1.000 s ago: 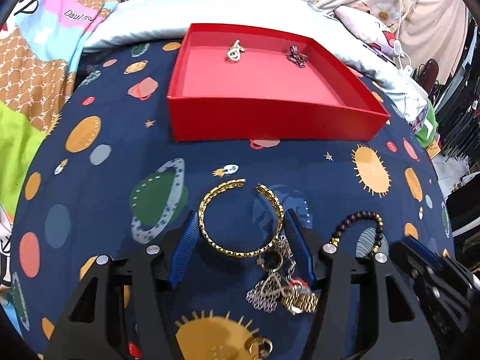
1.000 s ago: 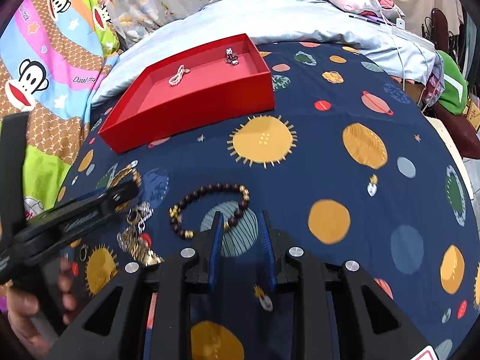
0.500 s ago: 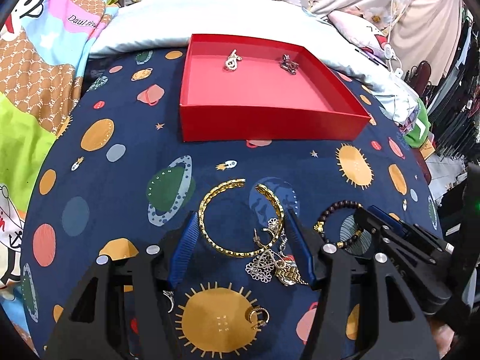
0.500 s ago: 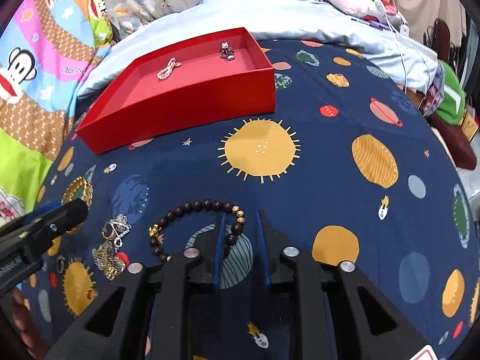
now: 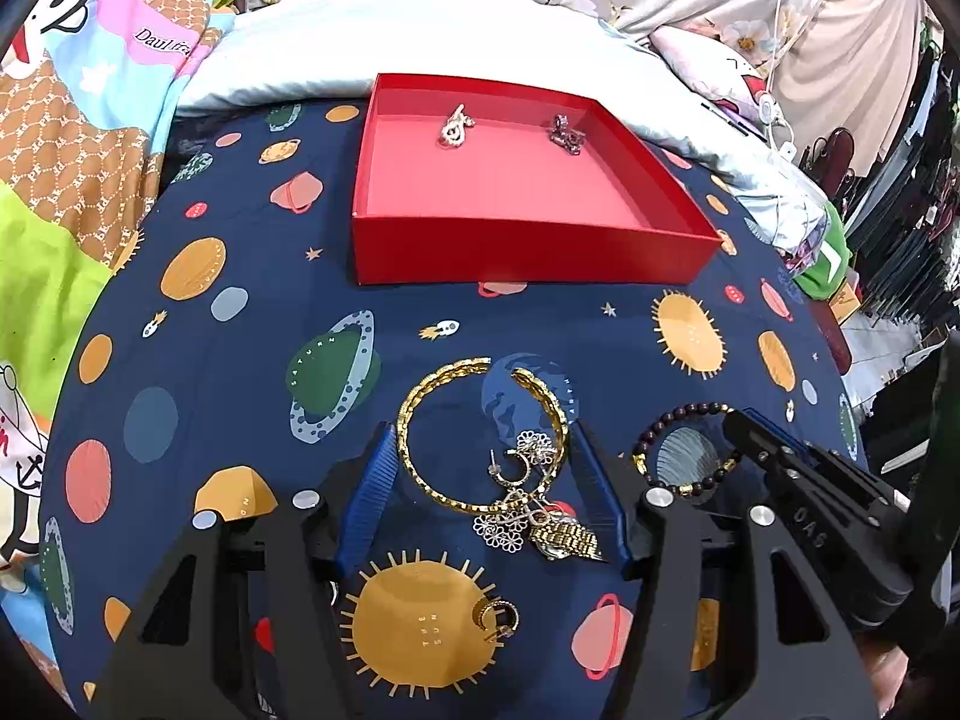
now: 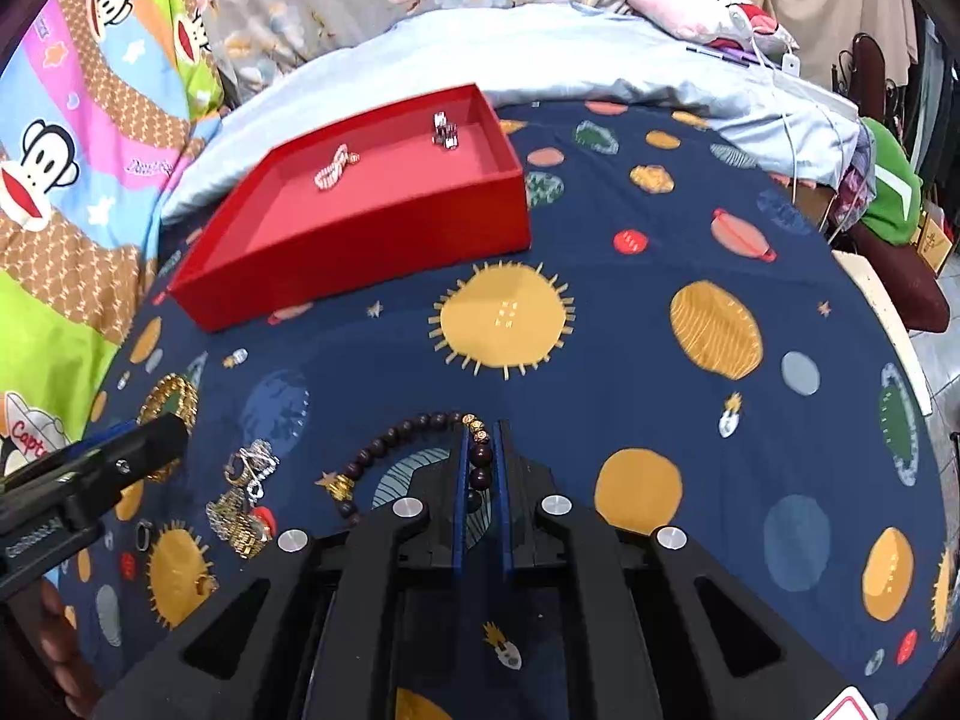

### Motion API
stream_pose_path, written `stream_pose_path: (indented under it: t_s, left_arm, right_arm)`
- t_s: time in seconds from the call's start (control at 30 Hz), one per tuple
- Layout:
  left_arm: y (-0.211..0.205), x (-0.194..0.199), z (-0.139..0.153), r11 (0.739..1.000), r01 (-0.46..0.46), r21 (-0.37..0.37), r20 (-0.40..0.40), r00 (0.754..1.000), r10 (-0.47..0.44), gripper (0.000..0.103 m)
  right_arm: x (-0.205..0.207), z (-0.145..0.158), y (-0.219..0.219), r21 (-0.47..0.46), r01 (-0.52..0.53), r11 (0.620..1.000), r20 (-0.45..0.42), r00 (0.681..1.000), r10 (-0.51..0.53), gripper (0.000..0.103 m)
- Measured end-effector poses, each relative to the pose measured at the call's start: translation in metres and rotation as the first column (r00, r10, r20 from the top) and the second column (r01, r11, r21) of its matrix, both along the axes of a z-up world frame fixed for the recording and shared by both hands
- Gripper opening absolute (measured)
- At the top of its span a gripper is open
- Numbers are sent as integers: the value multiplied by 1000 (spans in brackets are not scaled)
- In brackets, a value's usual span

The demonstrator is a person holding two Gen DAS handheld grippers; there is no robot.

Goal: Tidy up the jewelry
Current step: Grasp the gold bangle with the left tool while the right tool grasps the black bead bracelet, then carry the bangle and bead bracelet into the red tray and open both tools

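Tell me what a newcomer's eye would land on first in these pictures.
The bright red tray at the far side of the navy planet-print cloth stands out first, with two small sparkly pieces lying near its back wall. Next comes the gold cuff bracelet between the left gripper's open fingers, beside a tangle of silver and gold jewelry. Just right of that, the right gripper is closing on a dark beaded bracelet.

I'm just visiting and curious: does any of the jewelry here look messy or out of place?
Yes. Beside the gold bangle, a tangled heap of jewelry lies on the bedspread, pieces overlapping. A lone gold earring sits apart, nearer the camera. Only two pieces are in the red tray.
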State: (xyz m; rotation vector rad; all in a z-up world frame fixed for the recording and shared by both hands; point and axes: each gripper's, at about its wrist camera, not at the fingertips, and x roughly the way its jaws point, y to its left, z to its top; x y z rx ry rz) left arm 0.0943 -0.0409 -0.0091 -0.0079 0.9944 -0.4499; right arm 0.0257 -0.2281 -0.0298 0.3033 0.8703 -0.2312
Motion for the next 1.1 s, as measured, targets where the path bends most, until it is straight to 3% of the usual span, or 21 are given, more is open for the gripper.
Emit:
stream_pose_path:
  t_s: [0.57, 0.87, 1.1]
  left_arm:
    - [-2, 8, 43, 998, 19, -67, 61, 998, -15, 57]
    - [-19, 44, 70, 995, 48, -87, 117, 992, -38, 57]
    - [-48, 100, 81, 993, 79, -86, 145, 987, -66, 57]
  right_arm:
    - [-1, 69, -1, -7, -33, 999, 160, 987, 34, 7]
    - [44, 108, -8, -41, -88, 995, 236, 967, 95, 7]
    - [99, 122, -18, -51, -119, 992, 247, 960, 128, 7]
